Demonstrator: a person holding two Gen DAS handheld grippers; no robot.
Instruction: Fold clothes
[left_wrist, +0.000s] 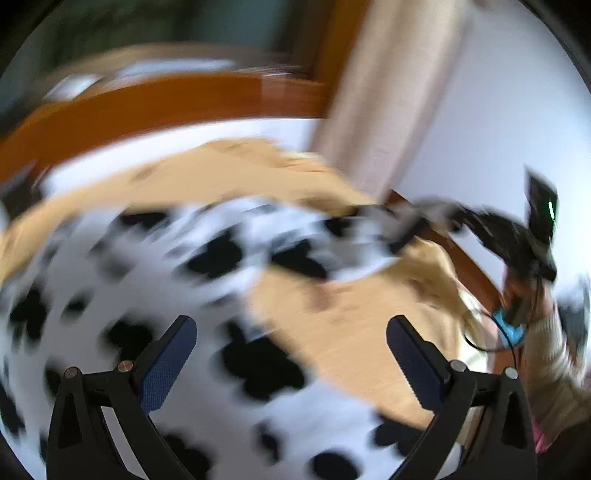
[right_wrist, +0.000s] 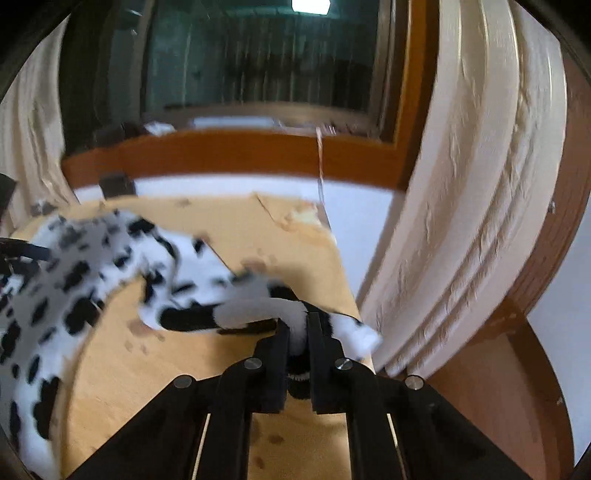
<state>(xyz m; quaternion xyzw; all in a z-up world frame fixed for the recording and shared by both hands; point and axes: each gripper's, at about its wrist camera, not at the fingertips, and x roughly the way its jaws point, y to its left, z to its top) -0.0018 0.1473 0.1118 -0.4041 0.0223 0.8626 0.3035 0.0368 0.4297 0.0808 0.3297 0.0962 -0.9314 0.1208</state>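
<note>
We hold the right gripper (right_wrist: 298, 332) with its fingers (right_wrist: 277, 354) pressed together on a twisted edge of the black-and-white spotted garment (right_wrist: 77, 291), which passes between them and ends in a small white tip just beyond. From this pinch the garment trails to the left across the tan counter (right_wrist: 147, 369), its larger part spread at the left side of the right wrist view. We hold the left gripper (left_wrist: 291, 354) above the garment (left_wrist: 155, 280) with its blue-padded fingers (left_wrist: 168, 360) spread wide and nothing between them. The left wrist view is blurred. Beyond the counter are a wooden window frame (right_wrist: 229, 155) and a cream curtain (right_wrist: 476, 192).
</note>
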